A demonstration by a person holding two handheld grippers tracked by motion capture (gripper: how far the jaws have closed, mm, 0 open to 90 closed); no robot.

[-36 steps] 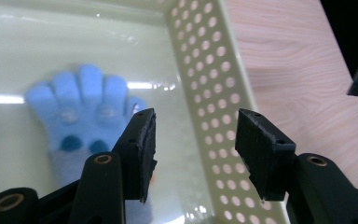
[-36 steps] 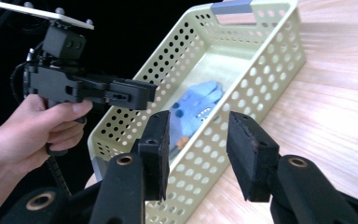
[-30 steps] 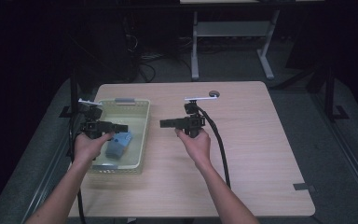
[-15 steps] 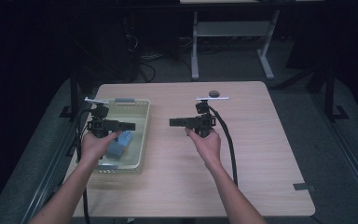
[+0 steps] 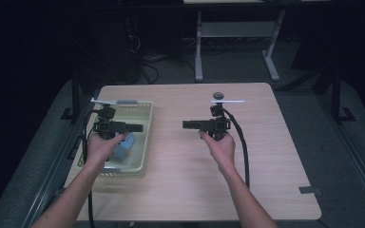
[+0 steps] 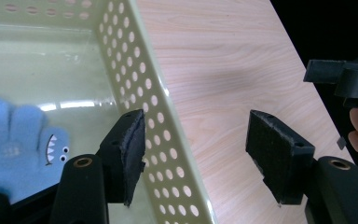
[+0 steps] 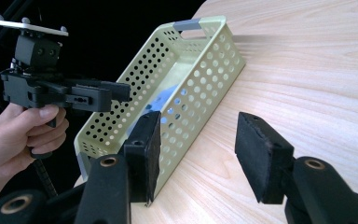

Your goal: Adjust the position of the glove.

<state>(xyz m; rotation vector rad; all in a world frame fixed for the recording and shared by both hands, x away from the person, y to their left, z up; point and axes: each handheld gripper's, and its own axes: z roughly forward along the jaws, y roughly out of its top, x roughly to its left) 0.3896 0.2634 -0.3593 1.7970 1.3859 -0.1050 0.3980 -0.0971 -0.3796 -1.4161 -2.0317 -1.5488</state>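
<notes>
A pale green perforated basket (image 5: pixel 145 142) (image 6: pixel 163 116) (image 7: pixel 200 79) stands on the left of the table. In it lies a blue glove-like soft toy with a shark face (image 5: pixel 123 148) (image 6: pixel 23 144) (image 7: pixel 168 95). My left gripper (image 5: pixel 137 127) (image 6: pixel 196 140) (image 7: pixel 121 91) hovers over the basket and points right; its jaws have just been opening and stand open with nothing between them, astride the basket's wall. My right gripper (image 5: pixel 185 124) (image 7: pixel 198 144) (image 6: pixel 326 72) is held over mid-table, pointing left at the basket; its jaws have also just been opening and are open on nothing.
The wooden table (image 5: pixel 266 166) has bare surface to the right of the basket. A small dark round object (image 5: pixel 217 95) sits near its far edge. A grey tape strip (image 5: pixel 309 190) marks the front right corner. A metal desk frame (image 5: pixel 237 29) stands beyond.
My right hand has drifted to the right, away from the basket. The left hand has stayed over the basket, nearly still.
</notes>
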